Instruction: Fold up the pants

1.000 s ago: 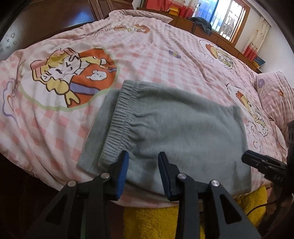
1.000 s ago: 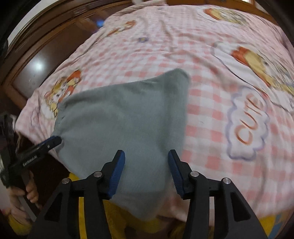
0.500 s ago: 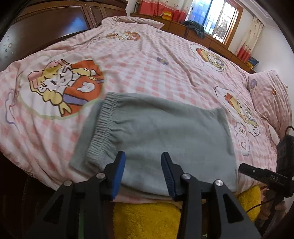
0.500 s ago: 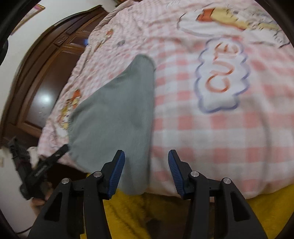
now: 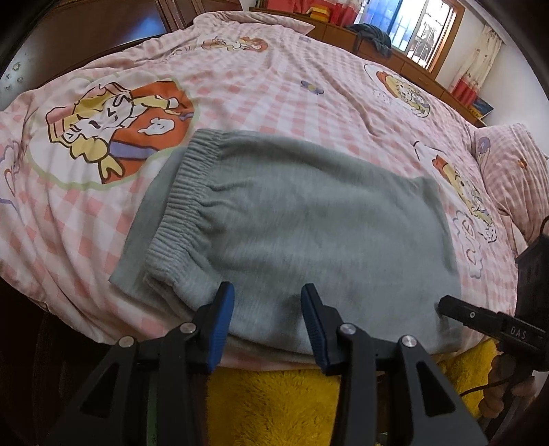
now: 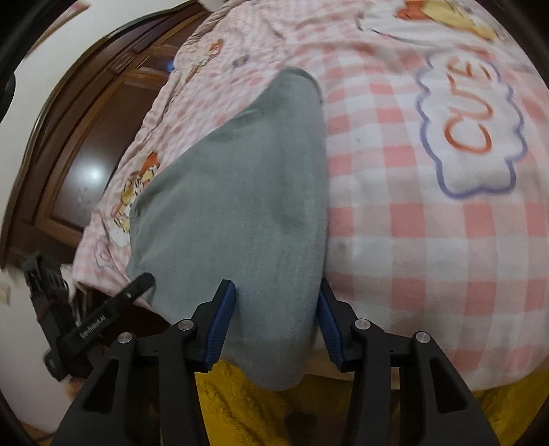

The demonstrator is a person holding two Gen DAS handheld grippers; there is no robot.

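Note:
Grey pants (image 5: 308, 233) lie folded across the near side of the bed, with the elastic waistband (image 5: 178, 212) at the left. My left gripper (image 5: 267, 319) hovers open over the pants' near edge, just right of the waistband corner, and its pads do not press the cloth. In the right wrist view the other end of the pants (image 6: 247, 206) droops over the bed's edge. My right gripper (image 6: 274, 319) straddles this end. Its jaws are closing with the cloth filling the gap between them, and the cloth hides the right fingertip. Each gripper shows in the other's view: right gripper (image 5: 456, 308), left gripper (image 6: 137, 288).
The pink checked duvet (image 5: 274, 85) with cartoon prints covers the bed. A yellow fluffy blanket (image 5: 267, 405) hangs below its front edge. A pillow (image 5: 514, 171) lies at the right. Dark wooden furniture (image 6: 85, 164) stands behind the bed, and a window (image 5: 418, 24) is at the back.
My right gripper rolled and sank, so the pants' end that was left of its jaws now fills the gap. My left gripper's jaws widened a little and it shifted slightly.

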